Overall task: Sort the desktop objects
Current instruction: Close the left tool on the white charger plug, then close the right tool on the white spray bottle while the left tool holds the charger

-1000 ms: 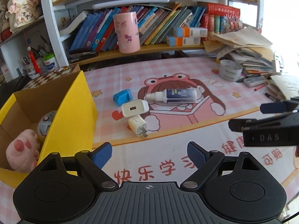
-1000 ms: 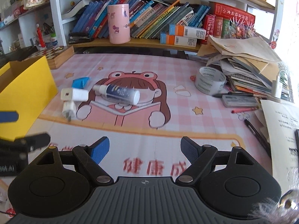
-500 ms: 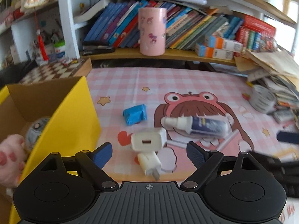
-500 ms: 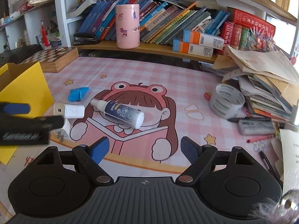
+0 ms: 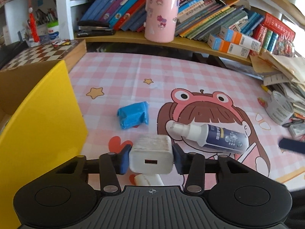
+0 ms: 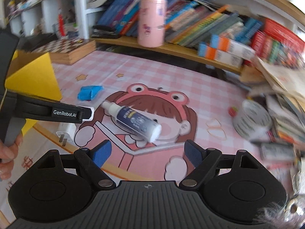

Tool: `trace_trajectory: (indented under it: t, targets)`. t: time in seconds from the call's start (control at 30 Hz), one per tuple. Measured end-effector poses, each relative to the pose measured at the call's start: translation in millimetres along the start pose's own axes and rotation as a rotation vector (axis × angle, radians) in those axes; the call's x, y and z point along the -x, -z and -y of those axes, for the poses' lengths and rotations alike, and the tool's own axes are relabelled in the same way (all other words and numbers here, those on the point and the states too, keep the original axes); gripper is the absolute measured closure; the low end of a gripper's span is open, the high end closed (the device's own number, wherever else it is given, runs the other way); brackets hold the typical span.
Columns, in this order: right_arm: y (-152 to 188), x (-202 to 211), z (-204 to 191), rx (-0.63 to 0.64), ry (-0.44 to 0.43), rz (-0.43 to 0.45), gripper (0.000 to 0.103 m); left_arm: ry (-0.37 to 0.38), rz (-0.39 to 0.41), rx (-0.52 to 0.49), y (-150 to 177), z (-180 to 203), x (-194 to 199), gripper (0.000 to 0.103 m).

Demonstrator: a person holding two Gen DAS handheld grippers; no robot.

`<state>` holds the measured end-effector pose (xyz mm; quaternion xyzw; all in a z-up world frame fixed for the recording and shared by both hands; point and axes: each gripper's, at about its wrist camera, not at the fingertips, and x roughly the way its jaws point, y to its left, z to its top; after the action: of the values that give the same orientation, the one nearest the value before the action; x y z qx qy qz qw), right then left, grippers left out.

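My left gripper [image 5: 151, 158] has its jaws closing on a white charger block [image 5: 151, 152], and both blue pads touch its sides. A second white plug [image 5: 148, 179] lies just beneath it, with its prongs showing in the right wrist view [image 6: 65, 131]. A white spray bottle with a dark blue label [image 6: 135, 122] lies on the cartoon mat, just beyond my right gripper [image 6: 146, 150], which is open with nothing between its fingers. A crumpled blue packet [image 5: 133, 115] lies farther back. The yellow cardboard box [image 5: 42, 124] stands at the left.
A pink cup [image 5: 162, 13] stands on the low shelf in front of a row of books. A chessboard box [image 5: 43, 53] sits behind the yellow box. A tape roll [image 5: 280, 110], pens and a stack of papers [image 5: 282, 66] crowd the right edge.
My left gripper moved forward and down to the white charger and its jaws narrowed around it. My right gripper moved closer to the spray bottle and stayed open.
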<state>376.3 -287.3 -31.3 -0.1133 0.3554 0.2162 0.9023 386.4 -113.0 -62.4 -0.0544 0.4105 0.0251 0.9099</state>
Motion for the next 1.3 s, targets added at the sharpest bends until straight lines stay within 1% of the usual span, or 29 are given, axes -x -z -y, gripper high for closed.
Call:
trace_trajectory:
  t: [0.07,0.13,0.23,0.33,0.37,0.4,0.43,0.57,0.67,0.7,0.73,0.8,0.83,0.97,1.07,1.13,1.2,1.3]
  targets:
    - [-4,-12,-2,0.059,-0.014,0.006,0.021,-0.003,-0.001,-0.01,0,1,0,0.061]
    - [-9,-24,-2,0.102,-0.032,0.024,0.021,-0.005,0.014,0.005,0,0,7,0.061]
    - [-18,-39,-2,0.18,-0.071,0.046,0.023,0.016,0.048,0.034,-2,-3,27,0.061]
    - [-25,-55,-3,0.251,-0.115,0.017,0.025,0.048,0.075,0.041,-3,-3,51,0.061]
    - [-27,-60,-3,0.263,-0.13,0.001,0.027,0.054,0.083,0.042,-2,-3,59,0.061]
    - [-29,-66,-2,0.271,-0.149,-0.025,0.037,0.059,0.091,0.048,-1,-4,67,0.061]
    - [-30,-71,-2,0.276,-0.165,-0.046,0.05,0.067,0.098,0.058,0,-6,75,0.061]
    - [-32,-85,-5,0.307,-0.191,-0.085,0.053,0.095,0.107,0.103,10,-14,102,0.061]
    - [-36,-89,0,0.257,-0.224,-0.113,0.058,0.107,0.109,0.123,21,-19,118,0.061]
    - [-36,-89,2,0.229,-0.229,-0.125,0.061,0.107,0.111,0.126,24,-21,123,0.061]
    - [-36,-89,4,0.192,-0.232,-0.14,0.066,0.104,0.112,0.124,27,-21,127,0.061]
    - [-33,-84,7,0.133,-0.237,-0.156,0.071,0.097,0.115,0.121,34,-23,133,0.061]
    - [-29,-80,7,0.125,-0.235,-0.158,0.073,0.095,0.116,0.12,38,-23,136,0.061]
    - [-9,-57,7,0.103,-0.2,-0.168,0.073,0.107,0.115,0.119,50,-23,146,0.061]
    - [4,-41,7,0.038,-0.106,-0.184,0.073,0.117,0.107,0.128,56,-23,151,0.061]
    - [14,-29,9,-0.041,-0.067,-0.206,0.073,0.119,0.108,0.133,60,-24,156,0.061]
    - [25,-17,8,-0.097,-0.052,-0.212,0.073,0.124,0.107,0.139,63,-23,159,0.061]
    - [39,-1,-2,-0.106,-0.047,-0.21,0.073,0.129,0.11,0.148,67,-23,162,0.061]
